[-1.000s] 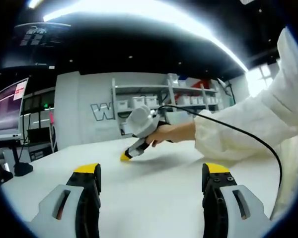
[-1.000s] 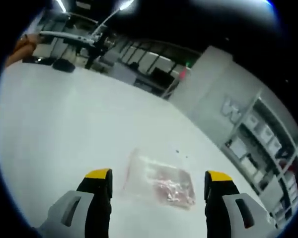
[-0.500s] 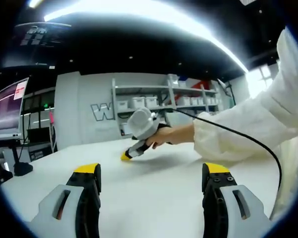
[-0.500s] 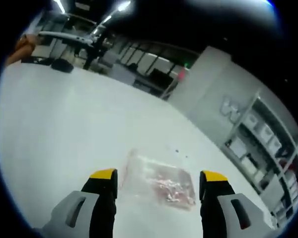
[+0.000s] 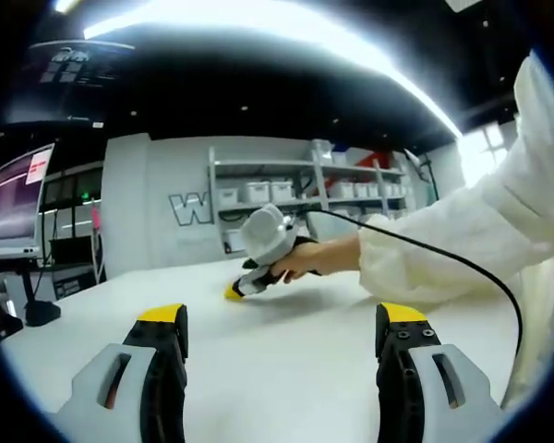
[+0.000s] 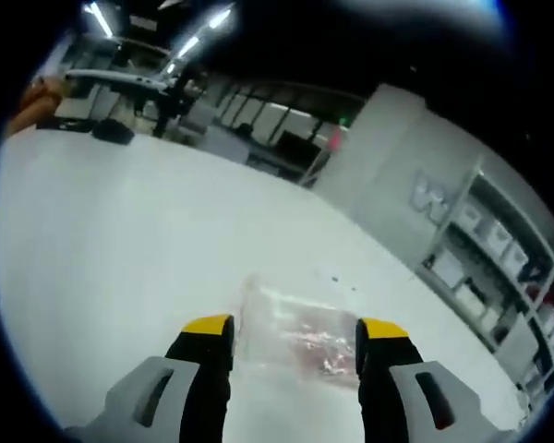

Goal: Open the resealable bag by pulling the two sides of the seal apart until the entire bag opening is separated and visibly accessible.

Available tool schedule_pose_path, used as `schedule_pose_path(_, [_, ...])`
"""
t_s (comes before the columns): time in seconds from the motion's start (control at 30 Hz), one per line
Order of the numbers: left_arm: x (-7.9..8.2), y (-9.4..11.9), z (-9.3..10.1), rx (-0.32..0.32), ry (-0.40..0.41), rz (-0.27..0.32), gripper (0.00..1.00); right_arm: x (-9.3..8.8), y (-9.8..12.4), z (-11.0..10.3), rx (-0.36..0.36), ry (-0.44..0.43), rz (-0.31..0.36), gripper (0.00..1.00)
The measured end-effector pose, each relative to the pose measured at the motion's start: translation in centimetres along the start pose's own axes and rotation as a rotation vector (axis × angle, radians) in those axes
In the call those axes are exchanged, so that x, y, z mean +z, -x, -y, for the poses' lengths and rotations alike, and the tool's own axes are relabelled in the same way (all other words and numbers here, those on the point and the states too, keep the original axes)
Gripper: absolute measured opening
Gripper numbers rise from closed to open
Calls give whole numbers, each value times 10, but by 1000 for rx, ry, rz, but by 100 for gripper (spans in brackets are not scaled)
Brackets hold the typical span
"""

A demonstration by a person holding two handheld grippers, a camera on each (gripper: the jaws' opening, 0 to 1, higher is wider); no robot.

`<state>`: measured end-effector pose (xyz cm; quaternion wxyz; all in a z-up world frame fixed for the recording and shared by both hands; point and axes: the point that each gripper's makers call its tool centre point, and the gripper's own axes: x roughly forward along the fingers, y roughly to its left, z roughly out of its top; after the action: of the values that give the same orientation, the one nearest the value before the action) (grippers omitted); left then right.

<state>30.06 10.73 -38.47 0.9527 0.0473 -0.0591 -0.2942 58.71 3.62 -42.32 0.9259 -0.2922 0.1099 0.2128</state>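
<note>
Left gripper view: left gripper (image 5: pixel 282 325), two grey jaws with yellow tips, spread wide with nothing between them, poised over a white table (image 5: pixel 286 369). Beyond, the right gripper (image 5: pixel 233 292), grey body with a yellow tip, is held by a hand (image 5: pixel 309 260) emerging from a white sleeve (image 5: pixel 462 231); its tip sits low at the table surface, and whether it touches cannot be told. A black cable (image 5: pixel 462 263) arcs from that gripper across the sleeve. Background: white shelving (image 5: pixel 295 189) with storage boxes along a grey wall, a monitor (image 5: pixel 18 198) at the far left. Right gripper view: right gripper (image 6: pixel 295 329), grey jaws with yellow tips, parted and gripping nothing, the gap between them moderate. Resealable bag (image 6: pixel 295 325), clear plastic with reddish contents, lies flat on the white table (image 6: pixel 120 240), directly ahead of the jaws and between their two tips in the picture; contact between jaws and bag cannot be told. Bag's seal state too blurred to judge. Background: shelving (image 6: pixel 499 277) at right, dark equipment (image 6: pixel 111 129) on the far edge of the table.
</note>
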Motion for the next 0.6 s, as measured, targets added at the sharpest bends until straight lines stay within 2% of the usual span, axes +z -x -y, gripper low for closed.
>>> schedule_pose_path(0.27, [0, 0, 0, 1, 2, -2, 82, -1, -1, 0, 2, 2, 4, 48])
schedule_pose_path(0.43, [-1, 1, 1, 0, 0, -4, 82, -2, 0, -7, 24, -8, 7, 39])
schedule_pose_path(0.6, [-1, 0, 0, 0, 1, -4, 82, -1, -1, -8, 26, -9, 6, 38])
